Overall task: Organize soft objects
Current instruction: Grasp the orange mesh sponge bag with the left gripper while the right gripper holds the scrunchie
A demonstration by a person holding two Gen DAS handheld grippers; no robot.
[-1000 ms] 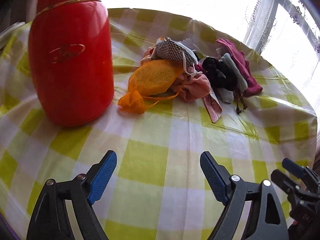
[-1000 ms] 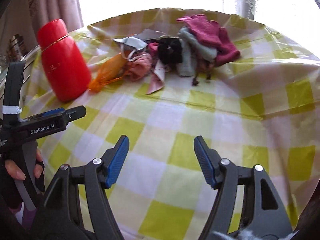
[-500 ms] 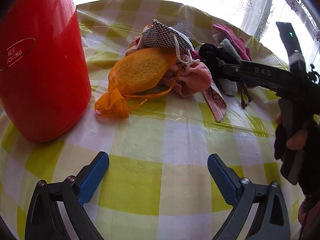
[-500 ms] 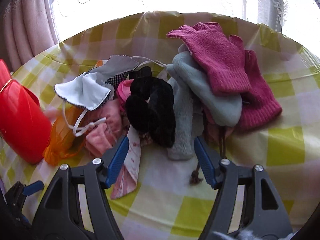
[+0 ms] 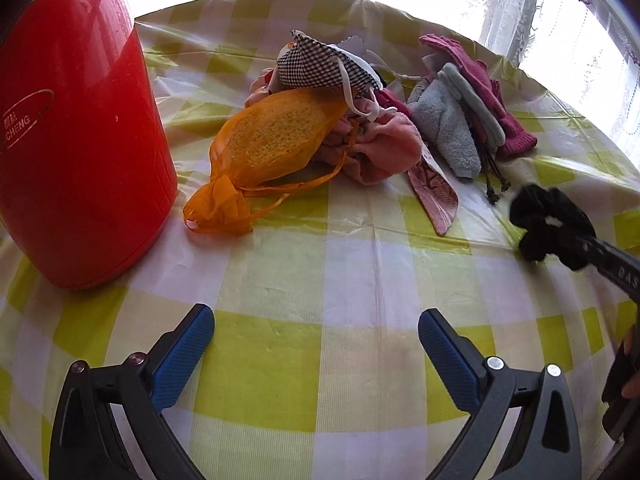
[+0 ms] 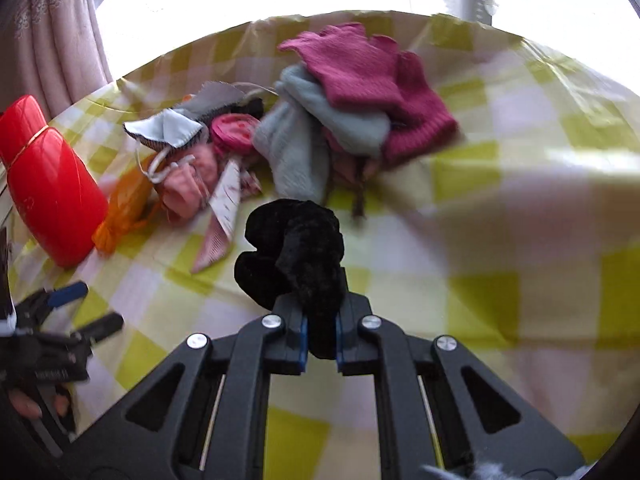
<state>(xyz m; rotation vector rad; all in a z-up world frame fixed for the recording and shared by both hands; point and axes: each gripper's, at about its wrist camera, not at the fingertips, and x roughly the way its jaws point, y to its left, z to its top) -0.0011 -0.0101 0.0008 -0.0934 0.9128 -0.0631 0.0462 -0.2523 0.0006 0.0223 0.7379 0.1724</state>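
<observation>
right tongs point(image 6: 320, 344) clenched on black scrunchie point(image 6: 294, 252), tilted down | left tongs point(image 5: 316, 354) just spread wide, empty | checked counter point(image 5: 360, 280), bright window far

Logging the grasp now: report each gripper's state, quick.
Left gripper: open, holding nothing.
Right gripper: shut on the black scrunchie.

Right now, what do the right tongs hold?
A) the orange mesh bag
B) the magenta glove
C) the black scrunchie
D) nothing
C: the right tongs are shut on the black scrunchie, away from the pile on the table.
</observation>
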